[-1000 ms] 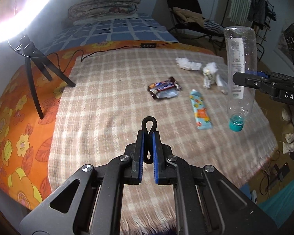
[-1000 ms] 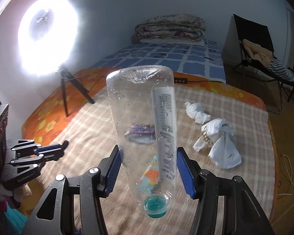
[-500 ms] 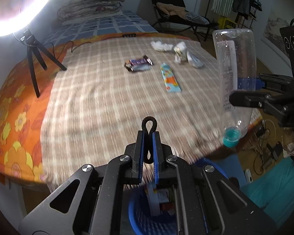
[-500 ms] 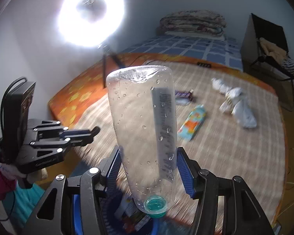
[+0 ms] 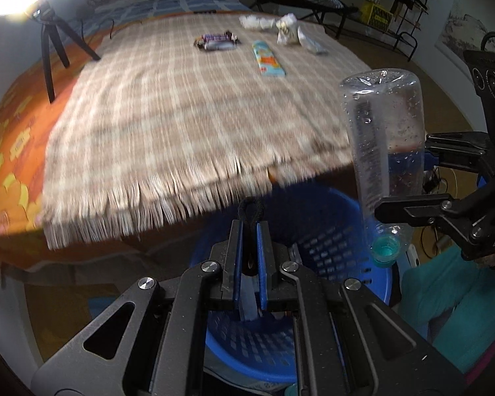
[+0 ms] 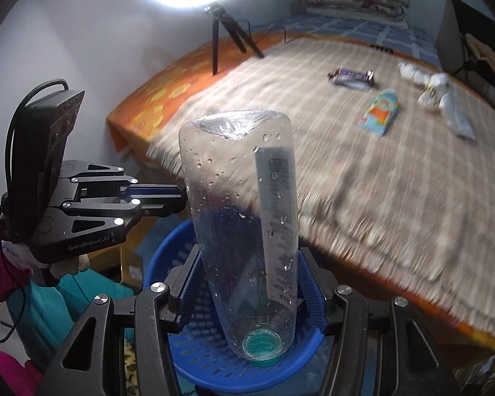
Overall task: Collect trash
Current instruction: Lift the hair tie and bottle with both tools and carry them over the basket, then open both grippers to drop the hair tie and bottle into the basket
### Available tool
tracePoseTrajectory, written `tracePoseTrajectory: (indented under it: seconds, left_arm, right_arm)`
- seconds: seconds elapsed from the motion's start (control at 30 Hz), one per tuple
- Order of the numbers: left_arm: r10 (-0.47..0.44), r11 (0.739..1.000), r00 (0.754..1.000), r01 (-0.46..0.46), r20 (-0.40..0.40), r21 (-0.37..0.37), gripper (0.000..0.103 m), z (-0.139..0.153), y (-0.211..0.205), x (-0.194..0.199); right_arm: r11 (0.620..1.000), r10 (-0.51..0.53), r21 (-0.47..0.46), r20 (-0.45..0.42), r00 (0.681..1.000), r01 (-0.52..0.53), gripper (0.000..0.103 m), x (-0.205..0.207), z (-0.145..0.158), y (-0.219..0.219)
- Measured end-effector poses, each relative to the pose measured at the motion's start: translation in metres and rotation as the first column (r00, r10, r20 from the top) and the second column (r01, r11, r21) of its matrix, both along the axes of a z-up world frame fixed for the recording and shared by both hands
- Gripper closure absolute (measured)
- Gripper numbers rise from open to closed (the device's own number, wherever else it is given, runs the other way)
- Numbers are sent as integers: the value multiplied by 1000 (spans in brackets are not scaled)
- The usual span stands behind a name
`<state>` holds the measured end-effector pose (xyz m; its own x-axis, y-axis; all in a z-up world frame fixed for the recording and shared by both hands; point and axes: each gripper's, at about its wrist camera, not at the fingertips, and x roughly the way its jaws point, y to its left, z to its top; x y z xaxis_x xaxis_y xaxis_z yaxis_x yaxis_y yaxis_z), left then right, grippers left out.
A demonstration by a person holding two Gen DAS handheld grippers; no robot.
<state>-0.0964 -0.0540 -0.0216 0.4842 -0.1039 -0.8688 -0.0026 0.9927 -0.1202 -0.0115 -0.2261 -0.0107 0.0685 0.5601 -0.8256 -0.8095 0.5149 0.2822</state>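
Both your grippers have swung off the bed to the blue basket (image 6: 168, 257). Your right gripper's (image 6: 247, 287) fingers pinch the clear bottle (image 6: 244, 217), cap down, over the basket; your left gripper's (image 5: 247, 247) fingers are pressed on a black loop (image 5: 251, 209), possibly the basket's handle. Centre the cap above the basket, then release.

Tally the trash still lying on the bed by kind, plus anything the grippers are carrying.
Snack wrappers on the bed: 2, a dark candy bar wrapper and a light blue wrapper
White crumpled pieces on the bed: 2, tissue and plastic bag
Clear plastic bottle, in the right gripper: 1
Total: 5
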Motion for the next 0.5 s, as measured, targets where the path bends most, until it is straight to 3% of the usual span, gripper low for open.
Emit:
tracePoseTrajectory:
  seconds: [0.5]
  left_arm:
    - [-36,999,994,36,-102,-1,97,-44,-14,-16]
  right_arm:
    - [998,13,-66,-110,994,-21,45,-23,-54,4]
